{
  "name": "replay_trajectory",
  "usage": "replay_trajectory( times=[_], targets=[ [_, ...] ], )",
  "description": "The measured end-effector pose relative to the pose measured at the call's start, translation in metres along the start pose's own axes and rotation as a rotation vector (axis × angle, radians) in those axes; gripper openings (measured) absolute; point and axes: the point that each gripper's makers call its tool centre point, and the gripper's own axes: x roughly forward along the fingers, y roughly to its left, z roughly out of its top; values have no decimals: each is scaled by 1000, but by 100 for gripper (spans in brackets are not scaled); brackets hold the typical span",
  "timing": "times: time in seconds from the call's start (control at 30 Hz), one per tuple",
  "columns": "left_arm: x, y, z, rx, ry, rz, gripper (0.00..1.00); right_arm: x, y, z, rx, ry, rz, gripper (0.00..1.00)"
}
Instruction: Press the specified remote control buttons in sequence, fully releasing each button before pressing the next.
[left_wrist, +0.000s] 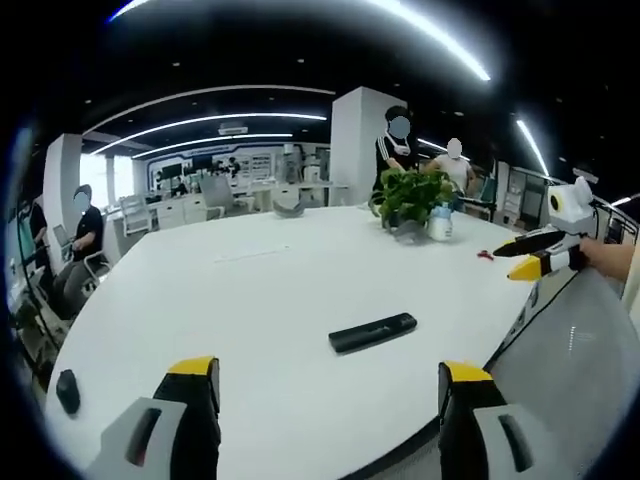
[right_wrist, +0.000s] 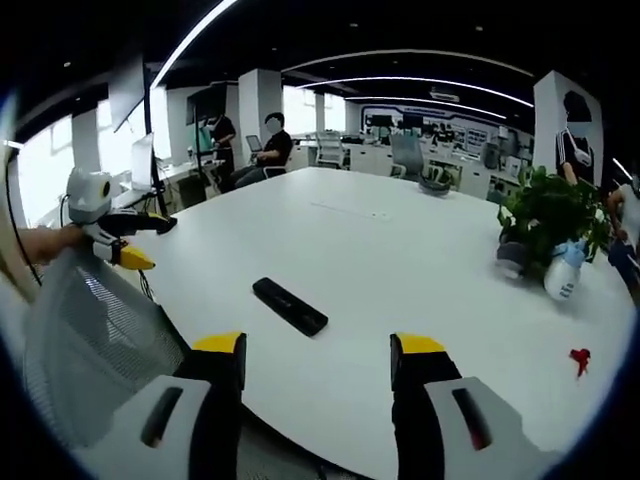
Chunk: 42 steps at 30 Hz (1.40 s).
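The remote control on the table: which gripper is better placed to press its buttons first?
Probably the right gripper. The black remote lies just ahead of its open jaws, near the white table's edge. The left gripper, also open, has it ahead too, but seemingly farther off.

An open-plan office; white meeting table (left_wrist: 270, 290); desks with monitors (right_wrist: 140, 160); office chairs (right_wrist: 405, 155).

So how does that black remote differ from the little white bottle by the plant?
The remote control is black, long and flat, lying alone mid-table; the spray bottle is white with a blue top, standing upright beside the potted plant. The remote lies nearer both tools; the bottle is farther off. Both rest on the white table.
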Motion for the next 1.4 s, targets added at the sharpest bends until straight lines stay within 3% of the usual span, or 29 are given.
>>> replay_trajectory(
  times=[0.13, 0.23, 0.37, 0.5, 0.6, 0.77, 0.83, 0.93, 1.07, 1.4],
  targets=[
    [4, -13, -6, -23, 49, -73, 100, -2, -9, -1, 41, -3, -28, 59],
    [4, -23, -8, -38, 75, -144, 100, -8, -20, 7, 64, -60, -87, 59],
    [10, -19, 3, 81, 76, -191, 100, -13, -28, 12, 91, -91, -121, 59],
    [24, -21, 22, 124, 85, -262, 100, -13, -33, 10, 99, -85, -152, 59],
    [36, -30, 36, 284, 91, -357, 99, -11, -29, 10, 82, -74, -137, 59],
    [52, -37, 29, 535, 209, -480, 95, -9, -26, 8, 57, -50, -128, 59],
    [61, -38, 26, 600, 237, -509, 94, -10, -28, 7, 56, -47, -137, 59],
    [75, -38, 19, 641, 267, -546, 89, -12, -33, 8, 75, -59, -161, 58],
    [92, -43, 8, 685, 316, -576, 89, -15, -38, 9, 100, -74, -185, 57],
    [119, -45, -7, 795, 425, -635, 84, -11, -32, 7, 67, -56, -154, 57]
  ],
)
